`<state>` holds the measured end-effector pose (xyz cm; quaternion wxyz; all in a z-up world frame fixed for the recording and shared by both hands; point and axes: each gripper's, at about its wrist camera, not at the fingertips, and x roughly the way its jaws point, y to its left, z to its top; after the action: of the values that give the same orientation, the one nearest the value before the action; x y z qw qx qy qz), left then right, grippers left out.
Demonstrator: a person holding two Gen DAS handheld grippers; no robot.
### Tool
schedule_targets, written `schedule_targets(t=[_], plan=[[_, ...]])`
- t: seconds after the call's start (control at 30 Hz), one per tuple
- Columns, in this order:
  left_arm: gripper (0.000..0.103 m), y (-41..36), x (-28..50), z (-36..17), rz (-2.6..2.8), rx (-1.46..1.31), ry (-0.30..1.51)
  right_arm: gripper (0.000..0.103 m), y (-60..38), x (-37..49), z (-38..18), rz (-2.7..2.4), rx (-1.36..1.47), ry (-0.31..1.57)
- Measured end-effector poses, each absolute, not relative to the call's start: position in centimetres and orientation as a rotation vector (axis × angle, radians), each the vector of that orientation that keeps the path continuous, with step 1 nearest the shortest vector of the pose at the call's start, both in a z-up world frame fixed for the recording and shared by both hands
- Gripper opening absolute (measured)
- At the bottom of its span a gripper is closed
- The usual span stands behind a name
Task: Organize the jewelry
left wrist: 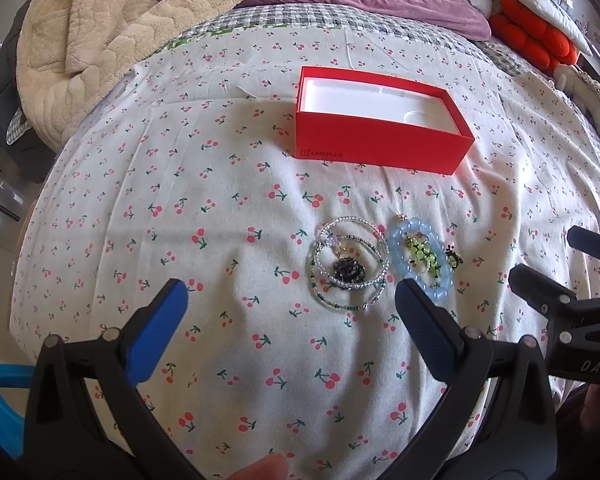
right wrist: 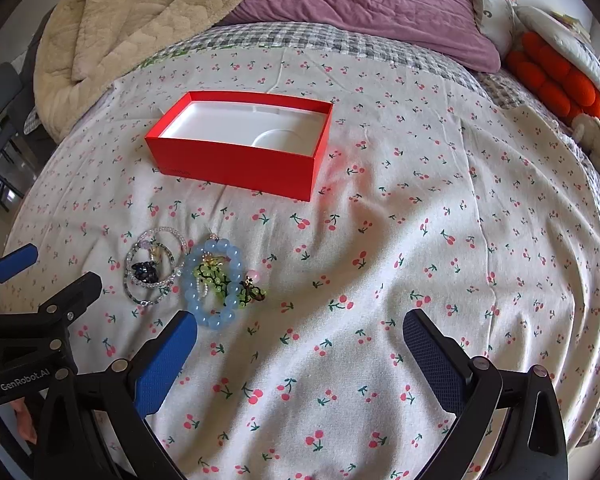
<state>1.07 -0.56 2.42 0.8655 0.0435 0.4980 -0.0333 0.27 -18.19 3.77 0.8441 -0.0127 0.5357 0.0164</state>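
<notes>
Both tools hover over a bed spread with a cherry-print sheet (right wrist: 380, 240), and neither holds anything. The left tool (left wrist: 291, 300) has its blue-padded fingers spread wide apart above the sheet, with the jewelry just ahead of and beside its right finger. The right tool (right wrist: 300, 330) is likewise wide apart, its left finger close to the blue bead bracelet (right wrist: 214, 284). That bracelet lies flat on the sheet with a green beaded piece (right wrist: 216, 278) resting across its middle and a small dark charm (right wrist: 254, 290) just beside it. To its left sits a tangle of thin clear-bead bracelets (left wrist: 346, 266), overlapping one another around a dark beaded cluster. Beyond the jewelry, apart from it, stands an open red box (right wrist: 236, 164) with a bare white tray inside. At the head of the bed lie a beige blanket (right wrist: 140, 20) and a purple quilt (right wrist: 360, 4).
</notes>
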Motion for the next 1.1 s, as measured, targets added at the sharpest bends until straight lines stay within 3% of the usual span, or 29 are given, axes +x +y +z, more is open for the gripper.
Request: schedule_targets(t=[0.93, 1.1], plan=[[0.103, 0.4, 3.4, 0.9, -0.278, 0.156, 1.095, 0.103, -19.8, 1.7, 3.9, 0.133, 0.052, 1.131], [0.091, 1.3, 4.6, 0.8, -0.339, 0.122, 1.088, 0.100, -20.0, 2.5, 2.8, 0.240, 0.141, 1.158]])
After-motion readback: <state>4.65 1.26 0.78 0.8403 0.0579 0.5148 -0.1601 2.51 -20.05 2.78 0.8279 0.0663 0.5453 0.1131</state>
